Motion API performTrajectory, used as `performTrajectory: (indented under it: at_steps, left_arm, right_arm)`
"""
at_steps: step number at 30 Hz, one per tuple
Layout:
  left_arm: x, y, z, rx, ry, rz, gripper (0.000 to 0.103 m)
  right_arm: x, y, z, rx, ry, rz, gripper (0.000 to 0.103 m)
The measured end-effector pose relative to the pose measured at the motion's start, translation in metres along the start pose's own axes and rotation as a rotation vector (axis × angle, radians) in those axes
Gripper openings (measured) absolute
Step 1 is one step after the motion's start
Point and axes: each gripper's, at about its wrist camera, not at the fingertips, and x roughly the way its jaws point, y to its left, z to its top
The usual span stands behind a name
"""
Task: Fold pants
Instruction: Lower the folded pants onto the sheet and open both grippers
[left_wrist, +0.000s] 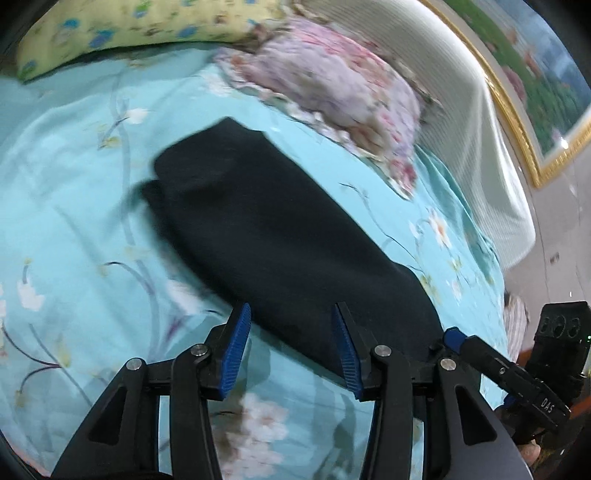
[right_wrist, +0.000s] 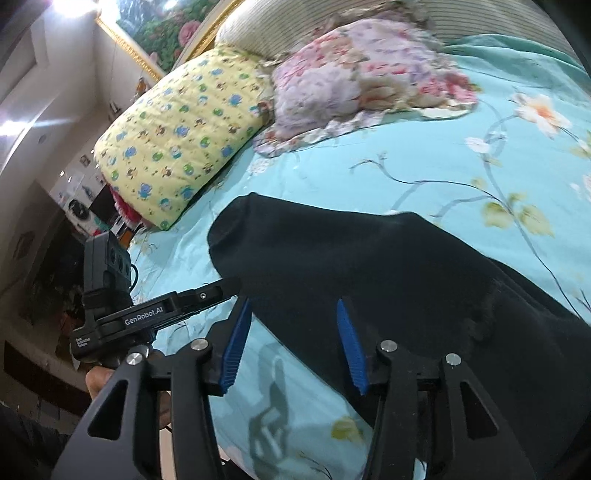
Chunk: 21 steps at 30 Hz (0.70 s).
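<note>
Left gripper (left_wrist: 291, 347) jaws are standing apart with nothing clamped, hovering over the near edge of the pants (left_wrist: 280, 229). Right gripper (right_wrist: 293, 343) jaws are also standing apart and empty, hanging above the same dark cloth. The pants are lying folded into a long dark strip on the bed sheet (left_wrist: 74, 184), turquoise with a flower print, running away from both grippers toward the pillows. A yellow patterned pillow (right_wrist: 177, 140) is sitting beyond the far end of the pants, with a pink flowered pillow (right_wrist: 354, 74) just beside it. A striped headboard (left_wrist: 436, 74) and a gold-framed picture (left_wrist: 532, 74) are showing behind; both views are blurring slightly.
</note>
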Motion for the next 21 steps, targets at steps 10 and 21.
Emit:
performTrajectory:
  at_steps: [10, 21]
  left_arm:
    - [0.006, 0.030, 0.014, -0.122, -0.016, 0.021, 0.052]
    - [0.025, 0.050, 0.036, -0.179, -0.011, 0.011, 0.053]
  right_arm:
    - [0.034, 0.020, 0.032, -0.088, 0.050, 0.014, 0.049]
    - [0.085, 0.032, 0.078, -0.190, 0.131, 0.016, 0.050]
